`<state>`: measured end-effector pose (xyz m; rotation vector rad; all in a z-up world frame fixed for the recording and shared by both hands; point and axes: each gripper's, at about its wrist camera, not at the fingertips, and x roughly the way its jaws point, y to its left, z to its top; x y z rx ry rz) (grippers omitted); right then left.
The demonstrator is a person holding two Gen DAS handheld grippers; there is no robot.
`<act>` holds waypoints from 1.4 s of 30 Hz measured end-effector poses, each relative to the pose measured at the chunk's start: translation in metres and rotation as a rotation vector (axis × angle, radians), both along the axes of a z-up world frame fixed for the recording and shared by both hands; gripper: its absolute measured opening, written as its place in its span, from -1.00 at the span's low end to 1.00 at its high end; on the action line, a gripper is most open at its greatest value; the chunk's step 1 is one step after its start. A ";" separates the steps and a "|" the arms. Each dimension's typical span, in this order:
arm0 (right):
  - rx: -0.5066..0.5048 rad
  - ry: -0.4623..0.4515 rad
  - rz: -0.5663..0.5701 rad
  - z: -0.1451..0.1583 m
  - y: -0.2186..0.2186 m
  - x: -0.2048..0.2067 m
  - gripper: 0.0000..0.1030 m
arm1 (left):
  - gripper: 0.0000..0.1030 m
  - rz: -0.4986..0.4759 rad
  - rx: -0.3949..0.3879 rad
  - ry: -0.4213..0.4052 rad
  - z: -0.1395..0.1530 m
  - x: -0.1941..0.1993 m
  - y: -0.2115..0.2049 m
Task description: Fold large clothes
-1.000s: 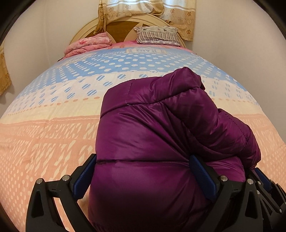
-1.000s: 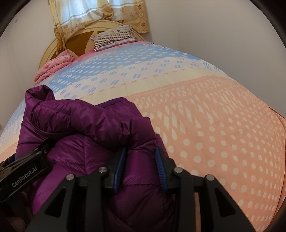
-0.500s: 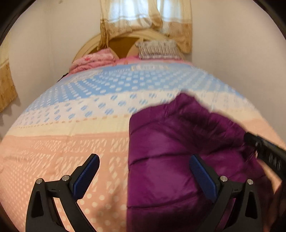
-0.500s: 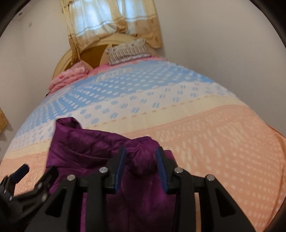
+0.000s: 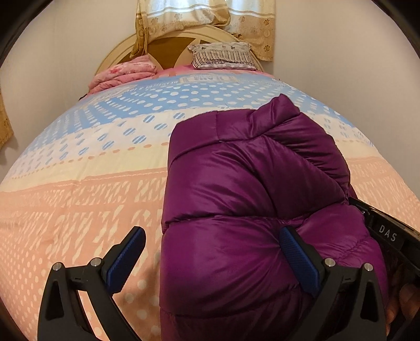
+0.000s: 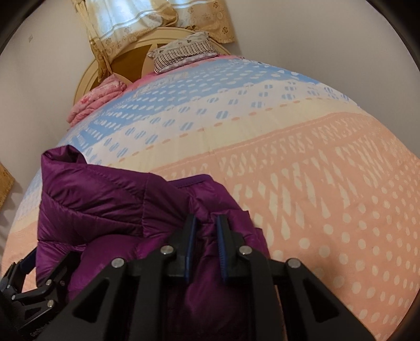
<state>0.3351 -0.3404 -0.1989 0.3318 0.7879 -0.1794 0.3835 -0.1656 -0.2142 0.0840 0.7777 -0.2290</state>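
Observation:
A shiny purple puffer jacket (image 5: 244, 199) lies bunched and partly folded on the bed's patterned quilt (image 5: 78, 188). My left gripper (image 5: 212, 251) is open, its fingers spread wide; the right finger presses on the jacket's near end and the left finger is over the quilt. My right gripper (image 6: 204, 246) is shut on a fold of the jacket (image 6: 110, 199) at its right near edge. The right gripper's body shows at the right edge of the left wrist view (image 5: 388, 236). The left gripper shows at the lower left of the right wrist view (image 6: 29, 286).
The quilt (image 6: 315, 183) is pink near me, cream and blue farther off. At the headboard (image 5: 181, 44) lie a pink folded blanket (image 5: 123, 73) and a striped pillow (image 5: 223, 55). Curtains (image 5: 210, 15) hang behind. Walls stand on both sides.
Both grippers dropped back down close to the bed after lifting half a second ago. The jacket lies lower and nearer again. The right gripper kept its hold on the fold.

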 end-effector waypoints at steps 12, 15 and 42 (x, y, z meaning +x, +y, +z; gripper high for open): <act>-0.064 0.037 -0.013 -0.005 0.005 0.004 -0.66 | 0.98 -0.010 -0.029 0.062 -0.008 0.013 0.002; -0.071 0.042 -0.013 -0.006 0.005 0.005 -0.66 | 0.98 -0.011 -0.025 0.068 -0.009 0.015 0.001; -0.113 0.059 -0.018 -0.007 0.008 0.009 -0.66 | 0.98 -0.019 -0.026 0.096 -0.014 0.022 0.002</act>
